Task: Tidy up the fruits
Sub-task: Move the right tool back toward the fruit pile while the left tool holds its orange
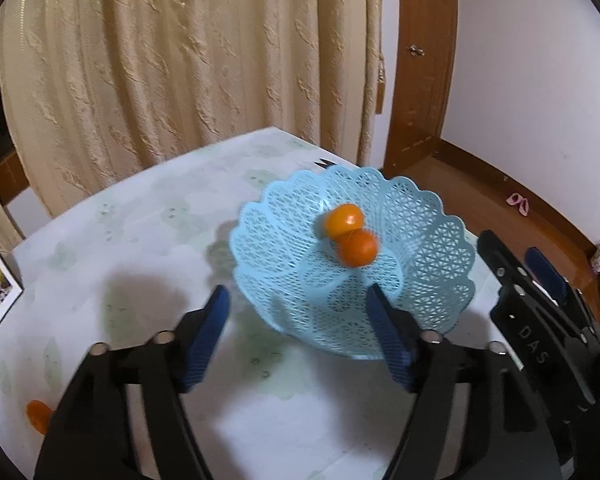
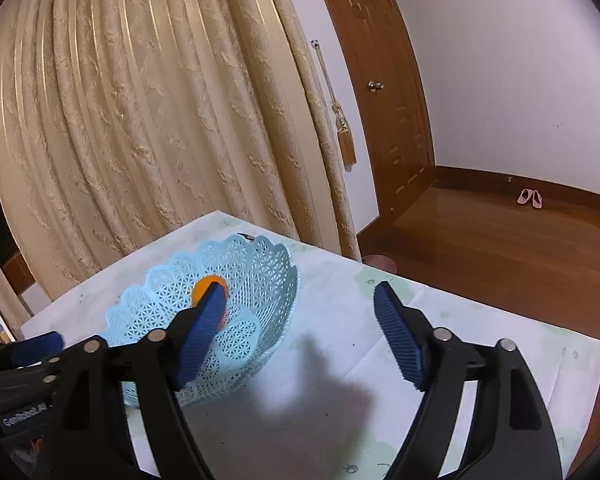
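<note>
At the near-left edge of the surface [image 1: 148, 240], one orange [image 1: 38, 414] lies loose, behind and left of the left claw [image 1: 296, 336], which is nearer it than the right claw [image 2: 300, 336]. Both claws stand apart, empty. Two oranges [image 1: 350, 234] sit touching in the single blue lattice basket [image 1: 432, 248], ahead.

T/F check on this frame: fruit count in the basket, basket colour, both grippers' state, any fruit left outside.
1. Two oranges lie in the basket. True.
2. The basket is red. False: it is light blue.
3. The left gripper grips an orange. False: its jaws are open and empty.
4. The right gripper is open. True.
5. No fruit is left outside the basket. False: one orange fruit lies on the table.
</note>
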Tool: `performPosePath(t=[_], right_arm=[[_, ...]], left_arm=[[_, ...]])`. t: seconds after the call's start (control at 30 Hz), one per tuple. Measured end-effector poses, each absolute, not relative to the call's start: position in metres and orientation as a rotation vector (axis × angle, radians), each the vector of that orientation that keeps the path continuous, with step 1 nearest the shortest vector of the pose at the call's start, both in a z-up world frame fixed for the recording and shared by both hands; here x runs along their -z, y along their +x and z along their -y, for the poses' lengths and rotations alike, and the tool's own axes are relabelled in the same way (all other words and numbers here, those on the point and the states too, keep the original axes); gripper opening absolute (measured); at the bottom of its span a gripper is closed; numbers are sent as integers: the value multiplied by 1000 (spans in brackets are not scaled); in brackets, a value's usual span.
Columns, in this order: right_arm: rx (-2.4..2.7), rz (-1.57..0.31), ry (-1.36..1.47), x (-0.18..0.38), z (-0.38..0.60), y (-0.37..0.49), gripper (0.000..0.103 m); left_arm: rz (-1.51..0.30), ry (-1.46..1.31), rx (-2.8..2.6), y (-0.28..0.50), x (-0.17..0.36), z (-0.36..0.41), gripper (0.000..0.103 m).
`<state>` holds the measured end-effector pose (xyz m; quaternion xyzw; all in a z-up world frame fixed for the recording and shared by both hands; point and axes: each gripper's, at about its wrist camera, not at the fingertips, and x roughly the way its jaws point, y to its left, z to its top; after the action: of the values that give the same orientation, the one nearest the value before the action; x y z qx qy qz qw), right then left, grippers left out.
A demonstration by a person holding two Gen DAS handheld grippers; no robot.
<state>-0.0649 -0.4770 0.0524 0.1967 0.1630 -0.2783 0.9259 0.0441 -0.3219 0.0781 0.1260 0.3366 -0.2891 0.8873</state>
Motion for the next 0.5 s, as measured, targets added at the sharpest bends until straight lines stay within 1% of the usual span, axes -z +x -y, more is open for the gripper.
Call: performPosePath(t=[0.33,0.5], right_arm=[[590,-325,397,-53,475,-65,79],[609,-323,400,-53,476,-65,79]], left_arm=[[-615,274,515,42,-94,292,81],[-592,265,485,40,-100,273,81]])
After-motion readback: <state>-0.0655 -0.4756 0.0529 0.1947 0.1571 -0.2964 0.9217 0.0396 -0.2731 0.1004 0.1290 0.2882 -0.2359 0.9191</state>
